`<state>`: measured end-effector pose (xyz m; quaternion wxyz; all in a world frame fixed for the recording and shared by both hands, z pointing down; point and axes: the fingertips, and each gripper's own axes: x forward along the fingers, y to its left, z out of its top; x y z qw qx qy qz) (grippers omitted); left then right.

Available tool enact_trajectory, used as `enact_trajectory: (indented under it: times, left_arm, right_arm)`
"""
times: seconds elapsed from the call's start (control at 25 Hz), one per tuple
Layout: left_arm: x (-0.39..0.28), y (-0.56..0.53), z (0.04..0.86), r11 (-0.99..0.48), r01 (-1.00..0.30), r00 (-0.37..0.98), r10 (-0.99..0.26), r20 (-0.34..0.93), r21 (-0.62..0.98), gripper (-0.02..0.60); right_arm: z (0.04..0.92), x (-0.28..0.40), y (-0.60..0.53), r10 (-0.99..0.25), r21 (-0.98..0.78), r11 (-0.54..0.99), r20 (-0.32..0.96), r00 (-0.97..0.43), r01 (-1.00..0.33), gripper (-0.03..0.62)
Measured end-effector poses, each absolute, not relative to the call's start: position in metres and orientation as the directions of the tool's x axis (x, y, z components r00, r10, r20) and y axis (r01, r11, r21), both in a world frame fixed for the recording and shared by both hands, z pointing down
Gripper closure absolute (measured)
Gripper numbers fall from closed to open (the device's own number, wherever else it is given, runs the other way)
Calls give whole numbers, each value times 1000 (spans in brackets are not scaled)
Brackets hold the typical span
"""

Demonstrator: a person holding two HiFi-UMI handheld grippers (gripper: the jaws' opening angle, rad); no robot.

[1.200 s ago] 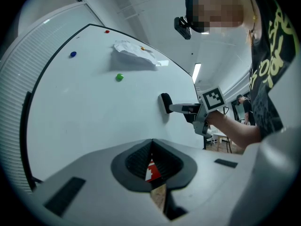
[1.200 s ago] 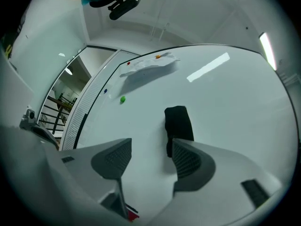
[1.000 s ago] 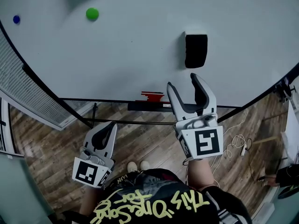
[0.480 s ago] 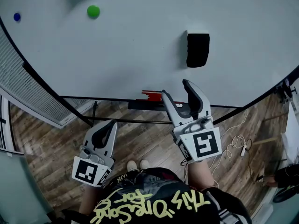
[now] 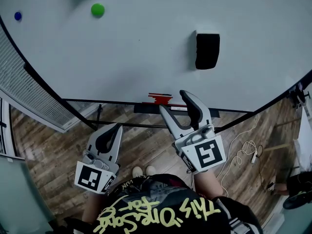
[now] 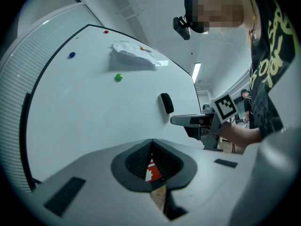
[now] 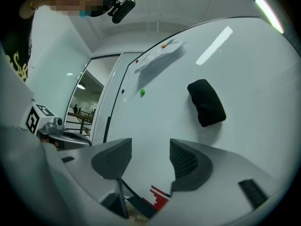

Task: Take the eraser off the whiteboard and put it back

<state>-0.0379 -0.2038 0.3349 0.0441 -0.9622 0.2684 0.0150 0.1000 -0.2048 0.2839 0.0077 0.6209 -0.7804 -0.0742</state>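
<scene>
Black eraser [image 5: 207, 50] sits upright on the whiteboard [image 5: 122, 52]. It is probably light, stiff-backed and magnet-held, so pinch its long sides. The right gripper [image 5: 175, 101] hangs below it, spread and empty. The left gripper [image 5: 113, 129] sits lower, pressed together.

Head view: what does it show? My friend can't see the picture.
A black eraser sticks on a big whiteboard. Below it the right tongs are open and empty, not touching the eraser; the left tongs hang lower, shut, over the wooden floor. A green dot and a blue dot sit at the board's upper left.
</scene>
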Motion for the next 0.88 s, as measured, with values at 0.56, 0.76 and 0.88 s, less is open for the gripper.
enact_trajectory:
  times: [0.56,0.76,0.88]
  left_arm:
    - [-36,-205,337,-851,-520,854,-519,-44,-76,575]
    - [-37,-205,337,-849,-523,853,-521,-44,-78,574]
    - [-36,-205,336,-849,-523,852,-521,-44,-80,574]
  right_arm:
    - [307,82,-205,-957,112,280,-44,-287,-953,377]
    - [306,78,-205,-949,120,296,-77,-306,-948,469]
    - [302,76,-205,-944,119,301,-101,-313,-946,482]
